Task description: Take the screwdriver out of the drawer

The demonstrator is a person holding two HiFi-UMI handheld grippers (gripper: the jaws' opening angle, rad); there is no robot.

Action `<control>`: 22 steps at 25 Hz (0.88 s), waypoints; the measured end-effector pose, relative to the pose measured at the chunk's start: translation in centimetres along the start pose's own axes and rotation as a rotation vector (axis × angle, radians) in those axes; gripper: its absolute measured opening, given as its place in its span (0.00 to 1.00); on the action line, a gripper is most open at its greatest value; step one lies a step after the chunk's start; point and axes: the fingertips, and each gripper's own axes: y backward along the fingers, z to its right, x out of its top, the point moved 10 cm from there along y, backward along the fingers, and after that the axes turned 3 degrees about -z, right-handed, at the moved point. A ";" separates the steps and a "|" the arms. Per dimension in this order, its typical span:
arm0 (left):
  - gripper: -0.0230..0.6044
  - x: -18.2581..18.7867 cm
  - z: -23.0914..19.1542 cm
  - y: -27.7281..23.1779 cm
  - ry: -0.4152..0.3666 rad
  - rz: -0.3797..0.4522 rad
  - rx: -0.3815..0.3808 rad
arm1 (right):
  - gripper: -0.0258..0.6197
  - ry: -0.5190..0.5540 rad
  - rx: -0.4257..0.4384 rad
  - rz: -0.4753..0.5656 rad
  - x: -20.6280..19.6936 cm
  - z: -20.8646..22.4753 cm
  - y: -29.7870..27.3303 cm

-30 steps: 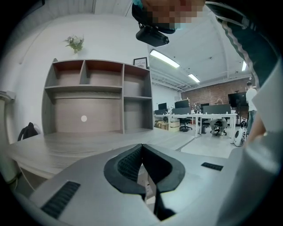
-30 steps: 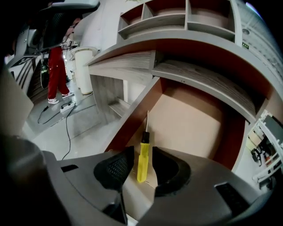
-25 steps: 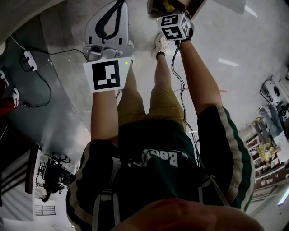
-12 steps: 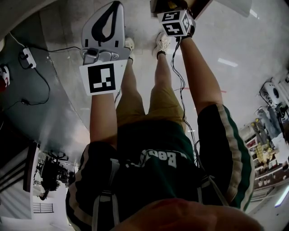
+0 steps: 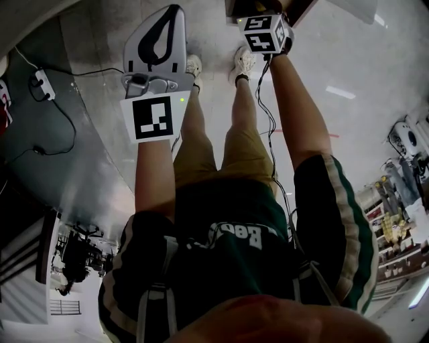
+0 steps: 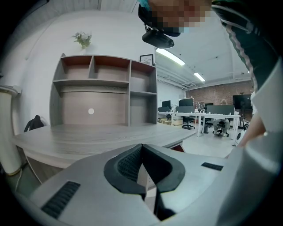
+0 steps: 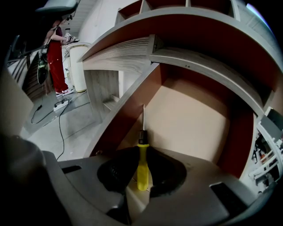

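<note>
The screwdriver [image 7: 142,165] has a yellow handle and a thin steel shaft and lies on the pale floor of the open drawer [image 7: 194,123], tip pointing to the back. My right gripper [image 7: 142,161] reaches down into the drawer. Its jaws are closing, the handle is between them, and the dark pads [image 7: 121,170] touch both sides of it. In the head view only its marker cube [image 5: 265,33] shows, at the drawer's edge [image 5: 234,8]. My left gripper [image 5: 164,20] hangs over the floor to the left, jaws together and empty, also in its own view [image 6: 142,150].
The drawer's red-brown walls [image 7: 132,114] close in on both sides, under a grey desk top [image 7: 128,48]. A power strip and cable [image 5: 41,84] lie on the floor at left. A person in red [image 7: 57,62] stands far off. The wearer's shoes [image 5: 242,61] are below the drawer.
The head view has shifted slightly. Both grippers stay in about the same places, the right one at the drawer.
</note>
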 end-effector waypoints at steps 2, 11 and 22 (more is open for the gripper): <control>0.07 -0.2 0.1 0.0 -0.004 -0.004 -0.003 | 0.17 0.001 -0.001 0.001 -0.1 -0.1 0.0; 0.07 0.1 0.6 0.2 -0.002 -0.002 -0.002 | 0.16 0.010 -0.006 0.012 -0.3 0.0 1.0; 0.07 4.5 1.1 1.8 -0.009 0.035 0.001 | 0.16 0.006 -0.023 0.074 1.9 0.7 7.2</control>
